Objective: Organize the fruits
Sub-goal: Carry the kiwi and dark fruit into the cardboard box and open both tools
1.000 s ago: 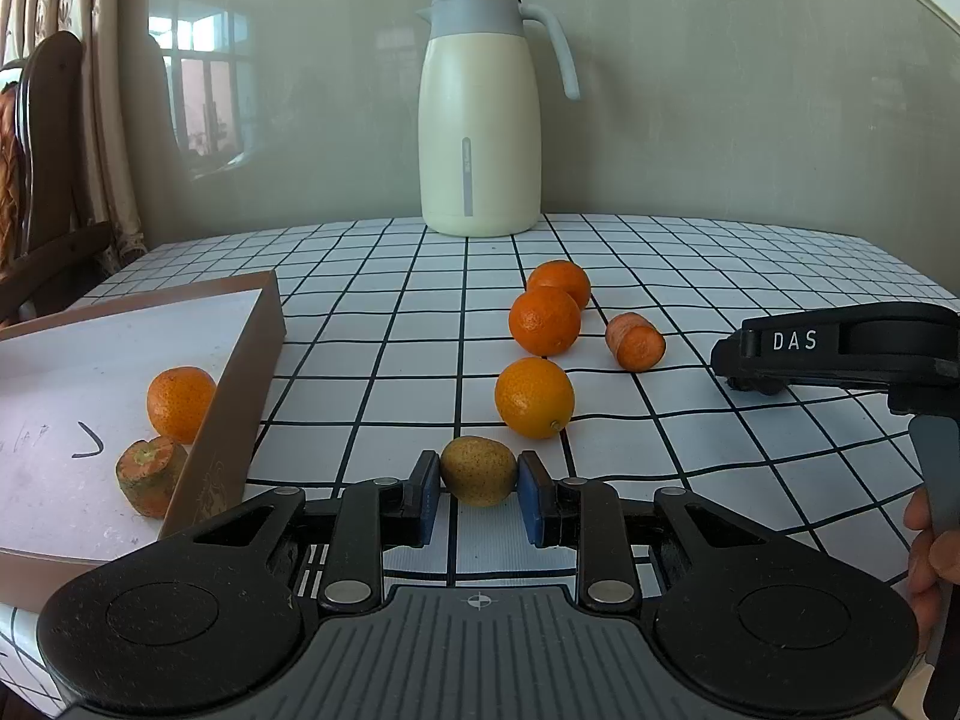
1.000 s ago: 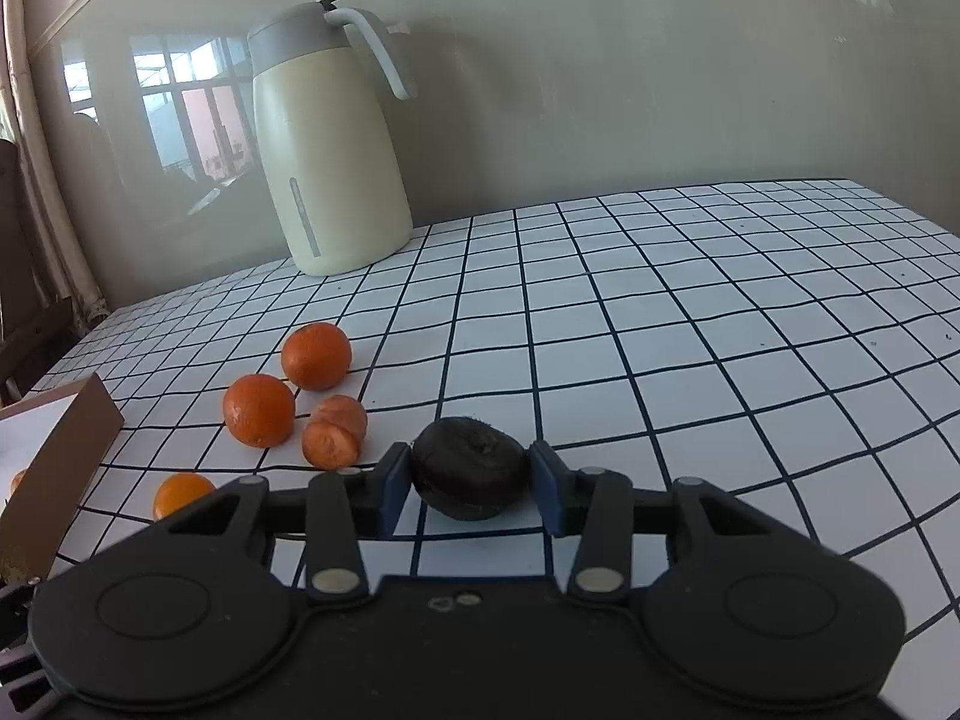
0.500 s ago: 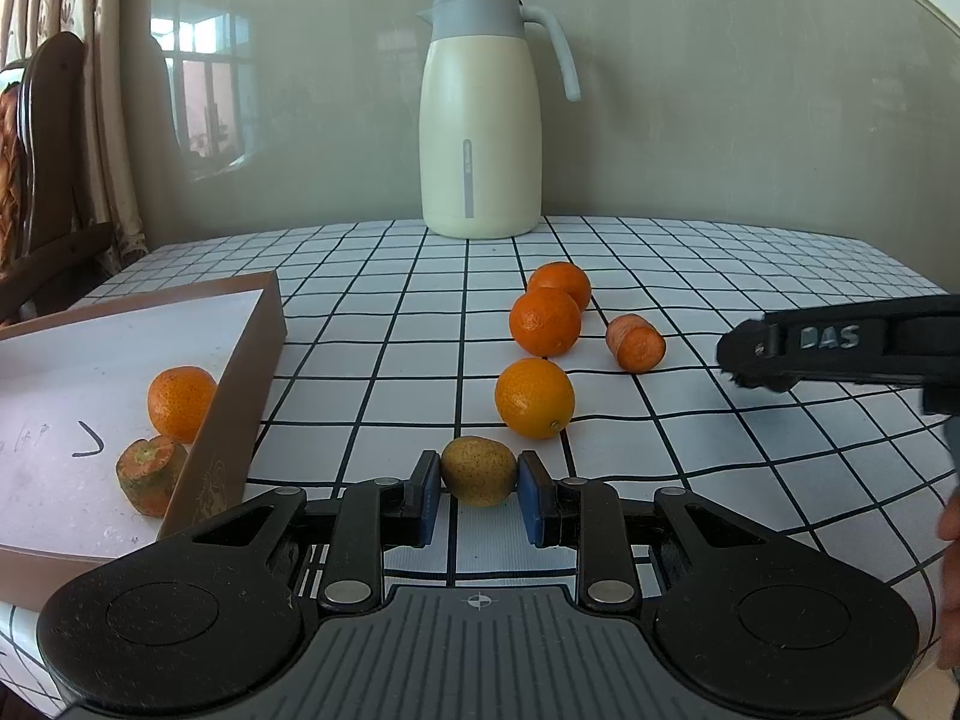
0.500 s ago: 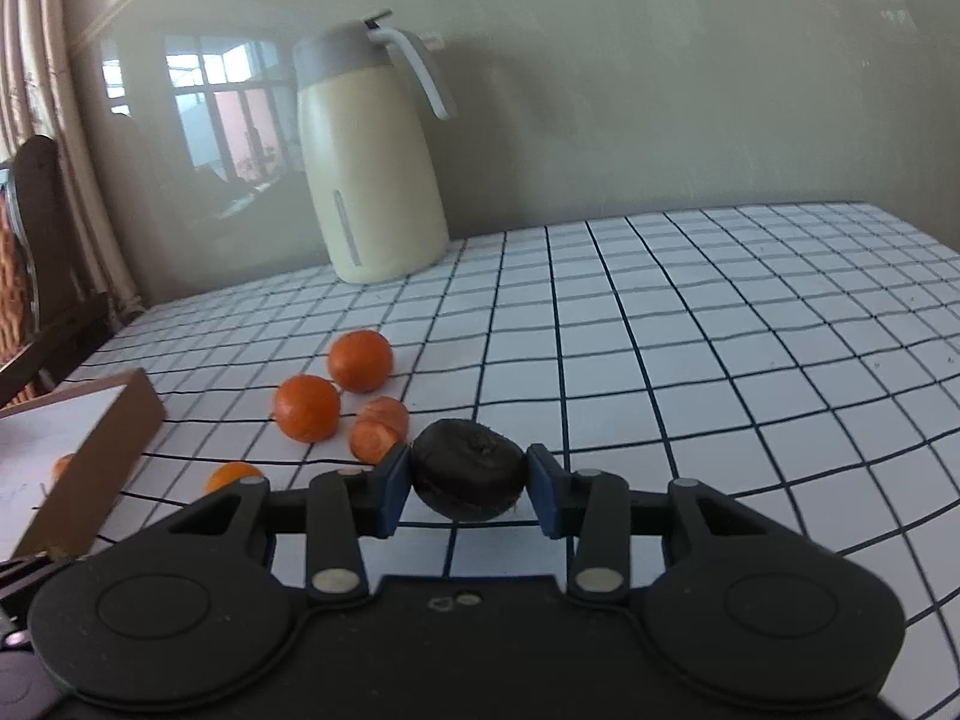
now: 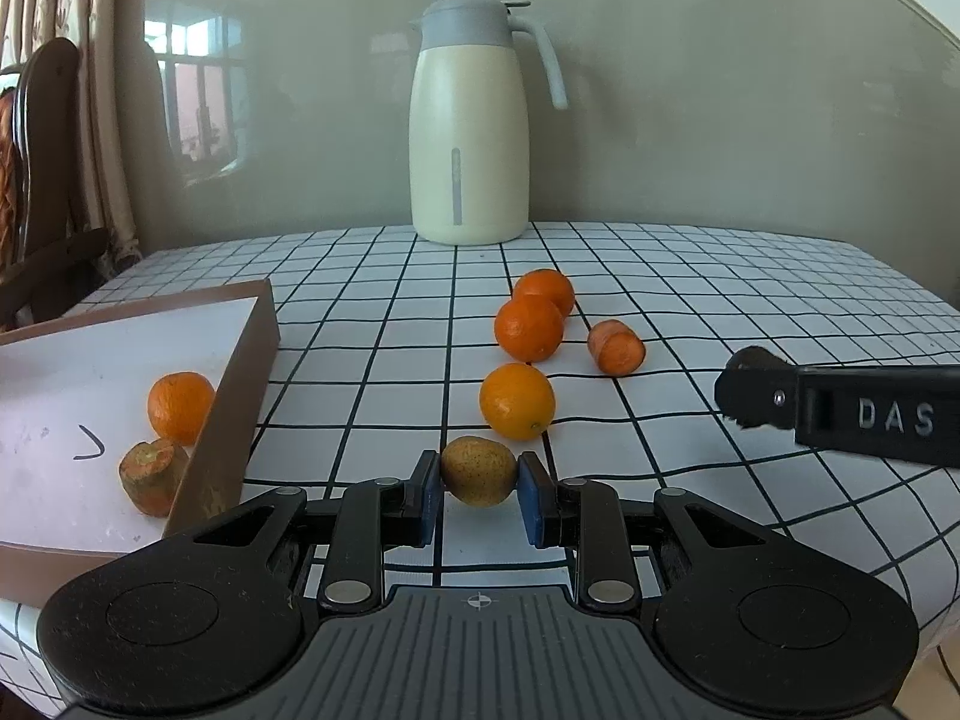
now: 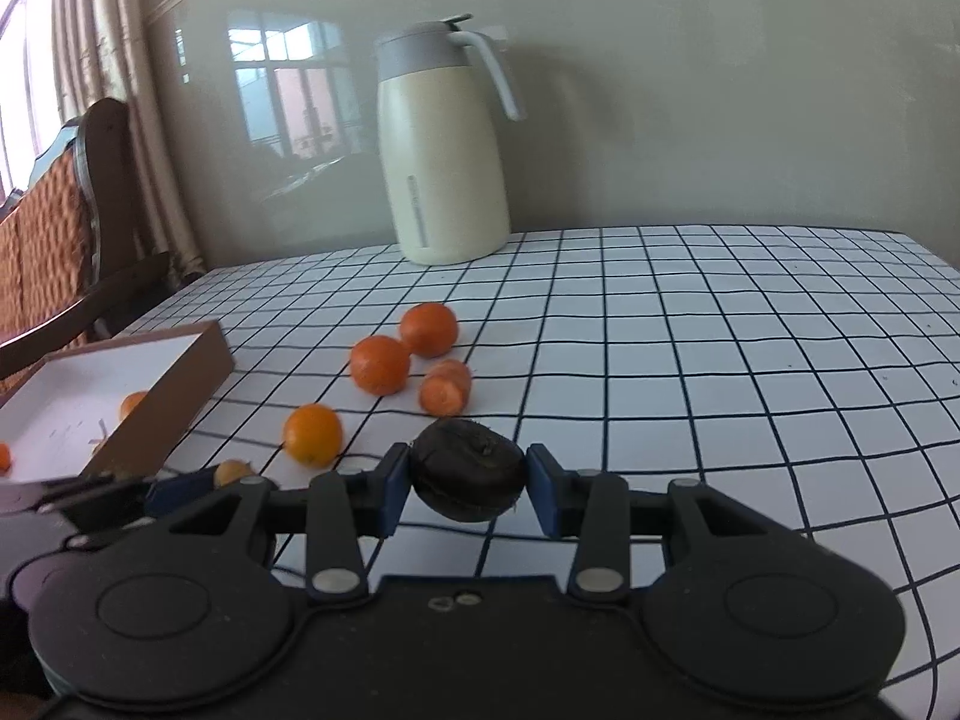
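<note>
My left gripper (image 5: 478, 495) is shut on a small yellow-brown fruit (image 5: 477, 471) just above the checked tablecloth, beside the brown box (image 5: 240, 372). Inside the box lie an orange (image 5: 180, 407) and a carrot piece (image 5: 153, 476). Three oranges (image 5: 517, 401) and a carrot piece (image 5: 616, 347) lie on the cloth ahead. My right gripper (image 6: 468, 480) is shut on a dark brown fruit (image 6: 468, 468), held off the cloth. In the left wrist view the right gripper (image 5: 750, 396) reaches in from the right edge. The right wrist view shows the box (image 6: 174, 384) at left.
A cream thermos jug (image 5: 468, 132) stands at the back by the wall. A wooden chair (image 5: 42, 180) and curtains are beyond the table's left side. The table's right edge (image 5: 900, 276) curves away.
My right gripper has swung toward the left with the dark fruit, so the box and the left gripper now show in its view. The left gripper has stayed put.
</note>
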The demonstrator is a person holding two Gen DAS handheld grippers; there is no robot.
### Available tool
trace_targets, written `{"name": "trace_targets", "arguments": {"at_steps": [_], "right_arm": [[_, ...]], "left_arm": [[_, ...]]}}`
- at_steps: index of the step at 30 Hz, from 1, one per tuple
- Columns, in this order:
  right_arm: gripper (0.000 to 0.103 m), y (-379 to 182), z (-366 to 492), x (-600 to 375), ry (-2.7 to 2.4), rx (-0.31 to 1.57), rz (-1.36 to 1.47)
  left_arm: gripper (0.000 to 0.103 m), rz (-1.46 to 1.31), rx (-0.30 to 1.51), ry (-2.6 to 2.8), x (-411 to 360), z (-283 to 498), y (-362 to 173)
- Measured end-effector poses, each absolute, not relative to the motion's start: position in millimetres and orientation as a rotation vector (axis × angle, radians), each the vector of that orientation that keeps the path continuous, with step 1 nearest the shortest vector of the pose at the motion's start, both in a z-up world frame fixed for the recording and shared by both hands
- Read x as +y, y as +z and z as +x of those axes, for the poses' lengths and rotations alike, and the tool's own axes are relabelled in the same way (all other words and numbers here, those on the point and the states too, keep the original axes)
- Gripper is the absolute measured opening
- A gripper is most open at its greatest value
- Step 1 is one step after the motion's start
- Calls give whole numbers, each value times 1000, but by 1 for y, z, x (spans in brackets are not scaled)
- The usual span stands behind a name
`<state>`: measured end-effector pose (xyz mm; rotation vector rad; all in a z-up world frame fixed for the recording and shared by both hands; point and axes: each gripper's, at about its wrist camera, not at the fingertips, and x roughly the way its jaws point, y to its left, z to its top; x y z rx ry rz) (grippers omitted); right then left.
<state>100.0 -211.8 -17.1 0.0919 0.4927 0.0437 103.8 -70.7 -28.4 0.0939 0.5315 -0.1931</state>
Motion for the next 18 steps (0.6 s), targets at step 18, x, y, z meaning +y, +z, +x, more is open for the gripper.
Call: {"name": "trace_targets", "arguments": {"at_steps": [18], "right_arm": [[33, -4, 72, -185, 117, 438, 22]], "left_arm": [[28, 86, 450, -217, -54, 77, -2]]}}
